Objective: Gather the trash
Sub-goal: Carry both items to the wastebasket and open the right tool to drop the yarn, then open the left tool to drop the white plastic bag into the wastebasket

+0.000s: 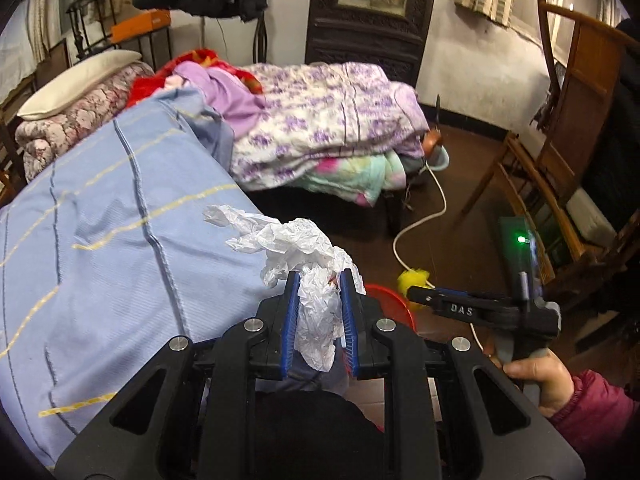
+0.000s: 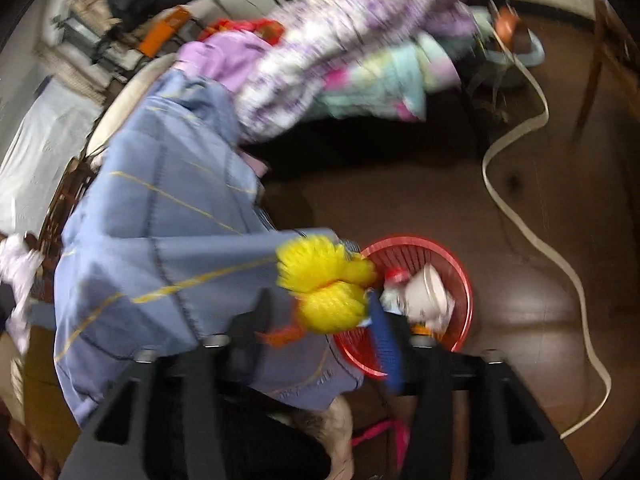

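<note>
Crumpled white plastic wrapper [image 1: 304, 268] is clamped between the blue pads [image 1: 291, 320] of my left gripper [image 1: 319, 280], held up over the edge of the blue bedspread [image 1: 120, 220], most of the wrapper spilling out above and left of the fingertips. Left view: red basket [image 1: 390, 300] peeks out just right of the left gripper, low on the dark floor [image 1: 460, 168]. My right gripper [image 1: 412, 294] shows side-on at right, my right hand [image 1: 540, 380] on its handle, a bit of yellow trash [image 1: 414, 278] at its tip. Purple floral quilt [image 1: 328, 120] piled on the bed behind, white cord [image 1: 420, 216] trailing on the floor, wooden chair [image 1: 568, 128] at right. Right view, blurry: right gripper [image 2: 340, 300] is clenched on the fluffy yellow trash [image 2: 324, 284], orange bit hanging at its lower left, held right at the rim of the red basket [image 2: 466, 300], beside the bedspread [image 2: 160, 220] edge. Basket already holds a white cup [image 2: 430, 290] and some other bits, too blurred to name. White cord [image 2: 560, 264] snakes over the floor at right; quilt [image 2: 340, 40] at top.
</note>
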Available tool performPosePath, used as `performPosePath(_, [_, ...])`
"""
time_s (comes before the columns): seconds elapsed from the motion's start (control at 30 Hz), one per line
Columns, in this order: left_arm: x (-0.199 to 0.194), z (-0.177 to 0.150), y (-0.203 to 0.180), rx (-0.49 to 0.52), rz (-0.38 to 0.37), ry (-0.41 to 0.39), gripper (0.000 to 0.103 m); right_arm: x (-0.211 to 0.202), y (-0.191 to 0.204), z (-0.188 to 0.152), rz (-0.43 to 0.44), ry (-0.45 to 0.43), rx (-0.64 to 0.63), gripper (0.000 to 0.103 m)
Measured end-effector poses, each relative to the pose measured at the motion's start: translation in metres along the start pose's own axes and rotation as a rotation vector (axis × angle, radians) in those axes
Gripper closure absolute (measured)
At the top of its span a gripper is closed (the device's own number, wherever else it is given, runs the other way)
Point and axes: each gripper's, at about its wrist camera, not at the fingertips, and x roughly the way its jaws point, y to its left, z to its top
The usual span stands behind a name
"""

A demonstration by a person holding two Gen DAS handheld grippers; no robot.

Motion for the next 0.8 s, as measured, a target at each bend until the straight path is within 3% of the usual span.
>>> performPosePath(0.13, [0.006, 0.0, 0.002, 0.0, -0.01, 0.02, 0.081, -0.004, -0.011, 0.001, 0.037, 0.003, 0.049, 0.045])
performPosePath(0.3, [0.016, 0.004, -0.006, 0.027, -0.027, 0.038, 0.081, -0.037, -0.005, 0.009, 0.059, -0.1, 0.023, 0.043])
performPosePath(0.57, [0.054, 0.009, -0.049, 0.151, -0.084, 0.106, 0.081, -0.093, -0.002, 0.026, 0.07, -0.255, 0.003, 0.039])
performPosePath(0.8, [0.104, 0.012, -0.085, 0.211, -0.129, 0.181, 0.079, -0.103, -0.023, 0.032, 0.073, -0.265, 0.034, 0.039])
